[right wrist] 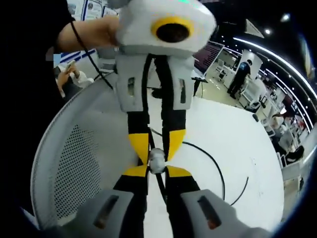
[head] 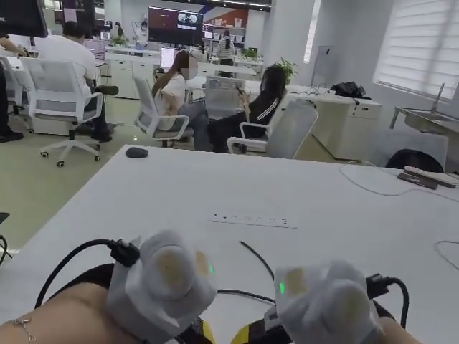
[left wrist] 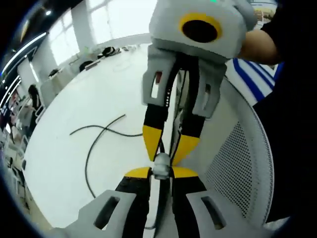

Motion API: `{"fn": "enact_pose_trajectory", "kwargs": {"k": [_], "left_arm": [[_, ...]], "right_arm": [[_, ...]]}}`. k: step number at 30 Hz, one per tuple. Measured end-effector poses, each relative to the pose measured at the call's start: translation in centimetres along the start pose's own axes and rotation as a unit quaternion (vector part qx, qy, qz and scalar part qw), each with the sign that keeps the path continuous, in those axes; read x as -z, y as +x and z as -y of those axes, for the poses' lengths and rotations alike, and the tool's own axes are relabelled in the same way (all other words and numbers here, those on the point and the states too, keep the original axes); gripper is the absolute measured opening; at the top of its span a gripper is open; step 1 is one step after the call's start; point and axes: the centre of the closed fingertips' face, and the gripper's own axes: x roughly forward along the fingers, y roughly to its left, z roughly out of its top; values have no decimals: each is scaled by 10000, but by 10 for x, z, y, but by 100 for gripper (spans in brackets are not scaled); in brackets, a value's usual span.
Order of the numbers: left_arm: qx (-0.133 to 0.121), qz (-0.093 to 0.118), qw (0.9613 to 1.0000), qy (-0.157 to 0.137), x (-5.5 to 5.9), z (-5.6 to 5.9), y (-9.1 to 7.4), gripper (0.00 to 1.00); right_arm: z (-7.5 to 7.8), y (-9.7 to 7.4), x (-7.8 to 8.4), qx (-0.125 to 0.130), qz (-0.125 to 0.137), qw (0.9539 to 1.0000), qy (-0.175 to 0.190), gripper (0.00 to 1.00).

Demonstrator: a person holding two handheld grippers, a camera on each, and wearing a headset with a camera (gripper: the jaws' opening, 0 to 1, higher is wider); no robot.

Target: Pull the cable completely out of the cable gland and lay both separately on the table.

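Left gripper (left wrist: pixel 161 173): jaws clenched on the cable gland (left wrist: pixel 161 166), a small grey piece that sits right between its two yellow tips. Right gripper (right wrist: pixel 157 172) faces it head-on, tip to tip. Its jaws are pinched nearly together on the cable (left wrist: pixel 106 127) just beside the gland, on the side away from the left jaws.

In the left gripper view the right gripper comes down from the top, and its yellow tips narrow to a point touching the top of the gland. In the right gripper view the left gripper comes down the same way, with the gland (right wrist: pixel 156 161) at the spot where all four tips meet.

The cable is still threaded through the gland. A thin dark line runs back between each pair of jaws from it. The free length of cable lies in loose curves on the white table (head: pixel 215 186), off to one side of both jaw pairs and apart from them.

A white mesh surface (left wrist: pixel 237 163) curves along the other side of the jaws, close under them.

In the head view both grippers are low at the table's near edge, bodies side by side and tips mostly hidden, with a stretch of cable (head: pixel 259 261) on the table just beyond them.
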Motion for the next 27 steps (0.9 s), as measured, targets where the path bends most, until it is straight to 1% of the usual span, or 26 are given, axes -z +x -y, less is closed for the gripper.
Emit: {"fn": "enact_pose_trajectory", "kwargs": {"k": [1, 2, 3, 5, 7, 8, 9, 10, 11, 12, 13, 14, 15, 16, 17, 19, 20, 21, 22, 23, 24, 25, 26, 27], "left_arm": [[44, 5, 10000, -51, 1, -3, 0, 16], [162, 46, 9996, -238, 2, -1, 1, 16], [227, 139, 9987, -431, 1, -3, 3, 16], [360, 236, 9966, -698, 1, -3, 3, 16], [372, 307, 9955, -811, 1, -7, 3, 16], [340, 332, 9957, -798, 1, -9, 2, 16], [307, 367, 9957, -790, -1, -9, 1, 16], [291, 356, 9964, -715, -2, -8, 1, 16], [243, 322, 9977, -552, -2, -6, 1, 16], [87, 263, 9994, -227, -2, -6, 2, 16], [-11, 163, 9998, -66, -1, -5, 3, 16], [-97, 57, 9997, 220, -1, -2, 3, 16], [-156, 64, 9990, 416, -3, 1, 4, 16], [-232, 80, 9976, 650, -6, 2, 4, 16], [-288, 46, 9972, 684, -7, 4, 4, 16], [-484, -45, 9933, 1047, -8, 5, 4, 16], [-617, -81, 9902, 1253, -10, 4, 3, 16], [-708, -95, 9874, 1414, -11, 3, 2, 16], [-802, -102, 9837, 1606, -14, 2, 1, 16], [-841, -103, 9815, 1715, -15, 3, 1, 16], [-897, -133, 9794, 1801, -16, 3, 0, 16], [-958, -123, 9770, 1902, -19, 2, 0, 16], [-967, -134, 9756, 1964, -20, 3, 0, 16], [-1037, -214, 9697, 2201, -19, 2, 0, 16]], "right_arm": [[2, 1, 0, 196, -45, 9996, -184, 10], [2, 1, 0, 268, -84, 9992, -295, 10], [4, 1, 2, 452, -174, 9974, -525, 10], [4, 2, 3, 624, -287, 9944, -801, 10], [7, 2, 3, 916, -358, 9907, -940, 11], [9, 2, 2, 1018, -373, 9893, -979, 11], [10, 2, 2, 1032, -357, 9899, -903, 11], [9, 1, 2, 901, -319, 9924, -781, 12], [6, 1, 3, 705, -293, 9956, -549, 12], [6, 0, 3, 565, -242, 9976, -326, 13], [7, -2, 2, 432, -130, 9990, 60, 14], [7, -4, 0, 345, -25, 9990, 276, 16], [5, -6, 3, 163, -38, 9991, 390, 18], [5, -8, 5, 61, -28, 9991, 430, 19], [7, -10, 8, 7, -63, 9989, 459, 19], [9, -11, 10, -115, -60, 9985, 533, 18], [8, -12, 10, -191, -49, 9980, 599, 18], [5, -12, 10, -339, -26, 9973, 647, 16], [2, -11, 9, -456, -23, 9959, 780, 15], [5, -10, 9, -420, -16, 9961, 777, 14], [5, -9, 10, -430, -28, 9960, 780, 15], [3, -8, 10, -492, -29, 9956, 792, 17], [3, -7, 11, -510, -50, 9954, 804, 17], [3, -7, 11, -513, -50, 9954, 807, 17]]}}
